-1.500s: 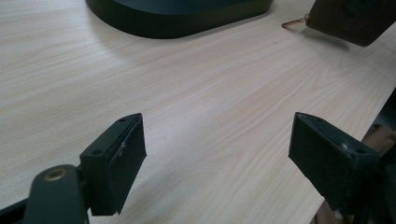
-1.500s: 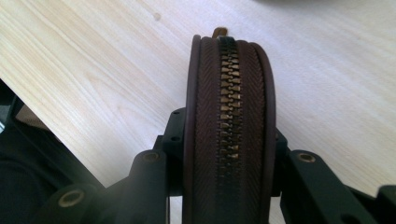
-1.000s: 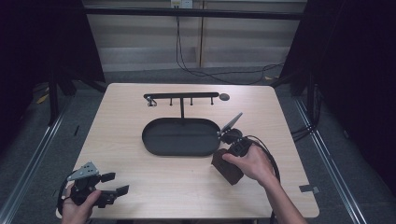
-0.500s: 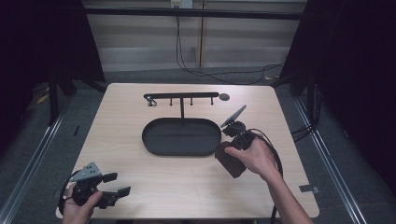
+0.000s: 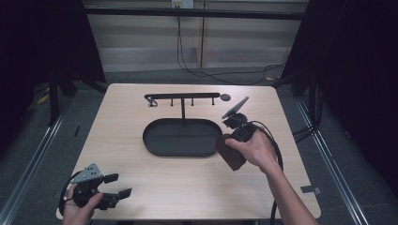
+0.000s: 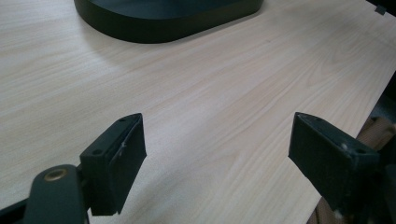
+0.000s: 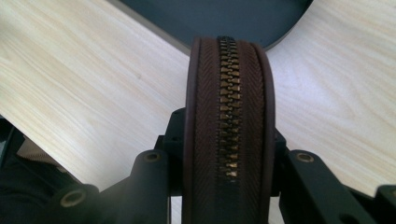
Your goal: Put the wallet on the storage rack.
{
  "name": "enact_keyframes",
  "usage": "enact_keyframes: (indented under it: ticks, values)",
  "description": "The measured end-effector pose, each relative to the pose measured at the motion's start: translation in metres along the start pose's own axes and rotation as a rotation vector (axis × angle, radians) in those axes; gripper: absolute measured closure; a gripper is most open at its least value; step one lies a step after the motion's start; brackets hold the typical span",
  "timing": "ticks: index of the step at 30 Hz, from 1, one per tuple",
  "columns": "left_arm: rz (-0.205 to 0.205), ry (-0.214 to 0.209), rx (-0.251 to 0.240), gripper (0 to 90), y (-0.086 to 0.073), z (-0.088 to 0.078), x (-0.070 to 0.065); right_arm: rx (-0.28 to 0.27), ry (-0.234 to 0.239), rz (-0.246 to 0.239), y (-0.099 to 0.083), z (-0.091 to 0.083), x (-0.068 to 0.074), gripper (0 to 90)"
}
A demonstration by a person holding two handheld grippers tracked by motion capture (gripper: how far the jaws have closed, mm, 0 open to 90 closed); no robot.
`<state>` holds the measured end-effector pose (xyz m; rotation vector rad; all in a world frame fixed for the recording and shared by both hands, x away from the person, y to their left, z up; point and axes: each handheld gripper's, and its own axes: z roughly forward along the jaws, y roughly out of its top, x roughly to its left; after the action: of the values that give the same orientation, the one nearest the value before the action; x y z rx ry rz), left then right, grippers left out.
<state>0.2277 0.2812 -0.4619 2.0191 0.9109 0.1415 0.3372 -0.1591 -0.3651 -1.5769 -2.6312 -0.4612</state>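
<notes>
A brown zippered pouch [image 5: 230, 152] hangs in my right gripper [image 5: 234, 140], just right of the black oval tray [image 5: 180, 137]. In the right gripper view the pouch [image 7: 229, 121] stands edge-on between the jaws, its brass zipper facing the camera, with the tray's rim [image 7: 187, 28] beyond it. My left gripper [image 5: 115, 187] rests near the table's front left corner. Its jaws stand wide apart, and the left gripper view has bare wood between its fingers [image 6: 116, 163], with the tray [image 6: 163, 18] farther off.
A black T-shaped rack [image 5: 182, 98] with small hooks rises from the tray's far side. A small dark disc [image 5: 225, 97] lies on the table beside the rack's right end. The wooden table [image 5: 187, 183] has bare room across its front.
My right gripper has carried the pouch a little forward and up toward the tray's right end. The left gripper has stayed almost still.
</notes>
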Motion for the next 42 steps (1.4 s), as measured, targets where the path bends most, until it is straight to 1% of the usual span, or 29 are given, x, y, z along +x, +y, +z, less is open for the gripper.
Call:
enact_keyframes:
  ticks: [3,5,6,7,8,10,13,15,18,19,21,22,23,24,27,29,30,33,34,36,40,42]
  values:
    - [0.001,-0.006,0.0,18.6,0.0,0.0,0.0,-0.009,-0.003,-0.003,0.003,-0.002,0.0,65.2]
    - [0.007,-0.004,0.001,18.6,0.0,0.0,0.0,-0.012,0.004,-0.001,0.006,-0.004,-0.001,65.2]
    - [0.009,-0.004,0.003,18.6,0.0,0.0,0.0,-0.009,-0.009,0.004,0.009,-0.005,-0.002,65.2]
    - [0.009,-0.004,0.003,18.6,0.0,0.0,0.0,-0.009,-0.009,0.004,0.009,-0.005,-0.002,65.2]
    - [0.005,-0.008,0.001,18.7,-0.001,-0.001,-0.001,-0.01,-0.009,0.016,0.012,-0.006,-0.005,65.2]
    - [0.004,-0.005,0.0,18.8,-0.001,0.0,-0.001,-0.01,-0.014,0.014,0.013,-0.006,-0.006,65.3]
    - [0.003,-0.009,0.003,18.8,-0.001,0.0,0.0,-0.018,-0.002,0.023,0.018,-0.007,-0.009,65.3]
    - [0.003,-0.008,0.002,18.8,-0.001,0.0,0.0,-0.026,-0.004,0.025,0.021,-0.007,-0.01,65.4]
    - [0.006,-0.008,0.005,18.8,-0.001,0.0,0.0,-0.017,-0.016,0.021,0.027,-0.007,-0.008,65.4]
    - [0.006,-0.009,0.005,18.8,-0.001,0.0,0.0,-0.023,-0.02,0.017,0.032,-0.008,-0.006,65.4]
    - [0.004,-0.011,0.007,18.8,-0.001,0.0,0.0,-0.027,-0.018,0.018,0.034,-0.009,-0.006,65.4]
    - [0.005,-0.01,0.004,18.8,-0.001,0.0,0.0,-0.026,-0.019,0.022,0.039,-0.009,-0.005,65.4]
    - [0.004,-0.009,0.003,18.8,-0.001,0.0,0.0,-0.026,-0.019,0.022,0.039,-0.009,-0.005,65.4]
    - [0.002,-0.01,0.0,18.8,-0.001,-0.001,0.001,-0.023,-0.035,0.02,0.044,-0.009,-0.004,65.4]
    - [-0.001,-0.01,0.0,18.8,-0.001,-0.001,0.001,-0.021,-0.036,0.021,0.049,-0.009,-0.003,65.4]
    - [0.001,-0.01,0.001,18.8,0.0,-0.001,0.001,-0.021,-0.048,0.014,0.055,-0.01,-0.001,65.4]
    - [0.0,-0.011,0.003,18.8,0.0,0.0,0.002,-0.02,-0.044,0.02,0.06,-0.01,0.001,65.4]
    - [0.001,-0.006,0.001,18.8,0.0,0.0,0.001,-0.031,-0.042,0.024,0.064,-0.011,0.001,65.4]
    - [0.002,-0.008,0.003,18.8,0.001,0.001,0.002,-0.043,-0.03,0.032,0.067,-0.01,0.0,65.4]
    - [0.002,-0.008,0.004,18.8,0.001,0.001,0.001,-0.041,-0.028,0.038,0.068,-0.01,-0.001,65.4]
    - [0.002,-0.01,0.004,18.8,0.001,0.001,0.001,-0.066,-0.014,0.065,0.07,-0.006,-0.006,65.5]
    - [0.0,-0.007,0.002,18.8,0.001,0.001,0.002,-0.094,0.018,0.09,0.071,-0.004,-0.009,65.5]
